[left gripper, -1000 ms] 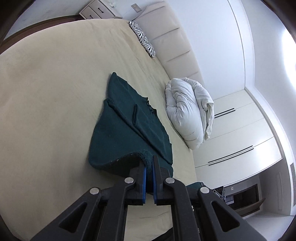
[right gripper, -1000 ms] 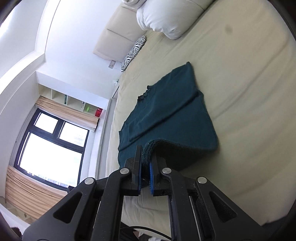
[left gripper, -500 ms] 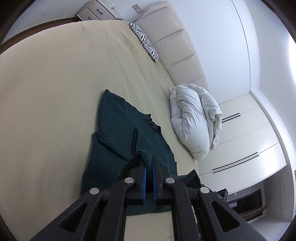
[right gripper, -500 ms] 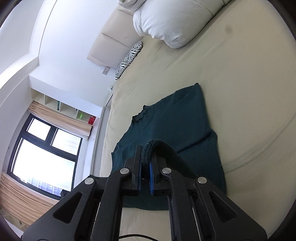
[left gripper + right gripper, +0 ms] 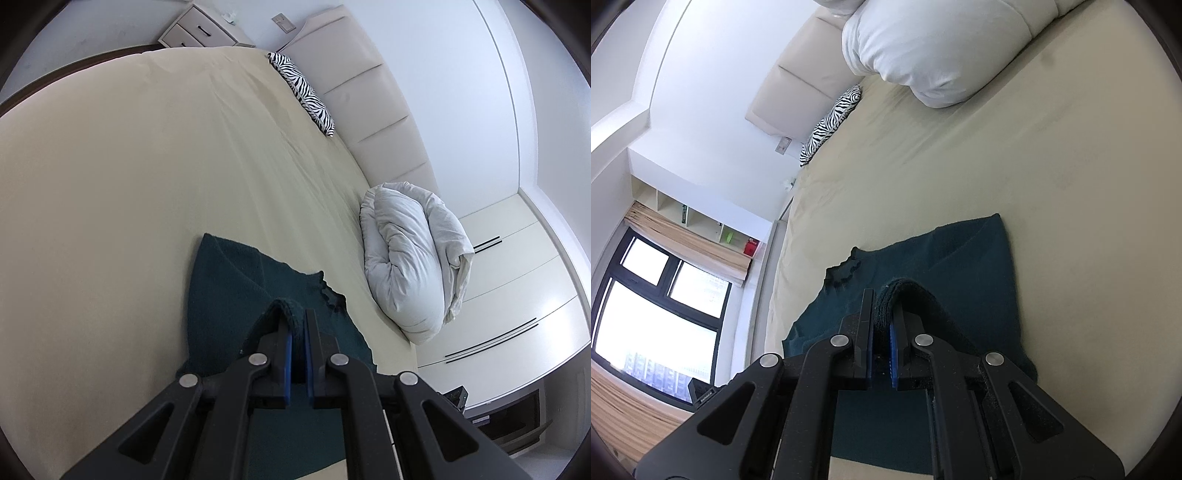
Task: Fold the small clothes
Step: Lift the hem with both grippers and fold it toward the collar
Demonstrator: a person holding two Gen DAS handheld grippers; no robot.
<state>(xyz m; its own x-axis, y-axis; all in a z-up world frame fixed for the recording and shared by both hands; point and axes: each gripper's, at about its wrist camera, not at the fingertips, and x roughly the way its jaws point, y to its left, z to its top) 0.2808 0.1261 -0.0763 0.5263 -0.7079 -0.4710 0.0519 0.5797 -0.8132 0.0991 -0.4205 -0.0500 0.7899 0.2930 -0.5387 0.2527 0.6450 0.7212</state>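
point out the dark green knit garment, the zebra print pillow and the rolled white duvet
dark green knit garment (image 5: pixel 225 280), left wrist view, flat far part
zebra print pillow (image 5: pixel 303 94), left wrist view, middle
rolled white duvet (image 5: pixel 406 254), left wrist view, middle fold

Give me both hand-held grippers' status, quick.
Left hand-held gripper: closed on the green top.
Right hand-held gripper: closed on the same top.

Both wrist views look down along their fingers, close above the bed (image 5: pixel 129 177); both share the garment (image 5: pixel 229 280), duvet (image 5: pixel 934 44) and headboard (image 5: pixel 369 92).
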